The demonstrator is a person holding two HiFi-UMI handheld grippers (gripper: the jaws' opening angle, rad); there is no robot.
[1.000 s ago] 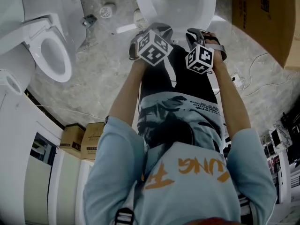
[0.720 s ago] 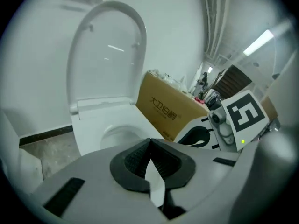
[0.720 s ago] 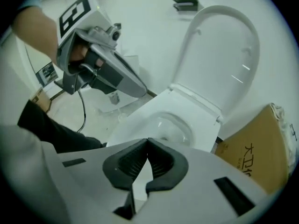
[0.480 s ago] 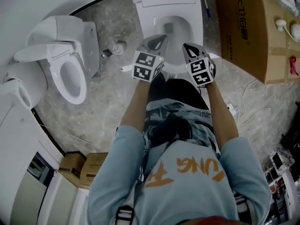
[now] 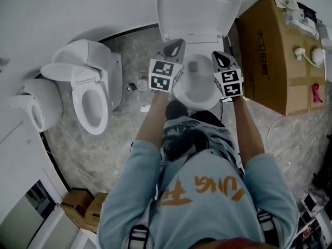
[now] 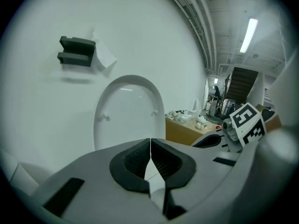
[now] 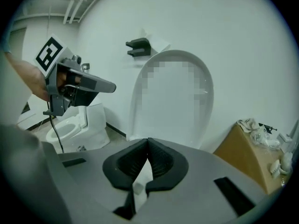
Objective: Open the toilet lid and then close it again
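Note:
The white toilet (image 5: pixel 196 90) stands straight ahead with its lid (image 5: pixel 199 9) raised upright against the wall. My left gripper (image 5: pixel 175 45) hovers over the bowl's left side and my right gripper (image 5: pixel 221 57) over its right side. Both are shut with nothing between the jaws and neither touches the toilet. In the left gripper view the shut jaws (image 6: pixel 150 146) point at the upright lid (image 6: pixel 128 111), which is some way off. From the right gripper view, the closed jaws (image 7: pixel 148 146) likewise face the lid (image 7: pixel 173 101), with the left gripper (image 7: pixel 74 85) to the left.
Two more white toilets (image 5: pixel 91 95) (image 5: pixel 36 105) stand to the left along the wall. A large cardboard box (image 5: pixel 275 56) with small items on top sits right of the toilet. A dark bracket (image 6: pixel 77 50) hangs on the wall above the lid. Small boxes (image 5: pixel 85 206) lie behind me.
Both grippers have lifted up and away from the bowl's front rim. The head view has tilted upward, bringing the raised lid and the wall into sight.

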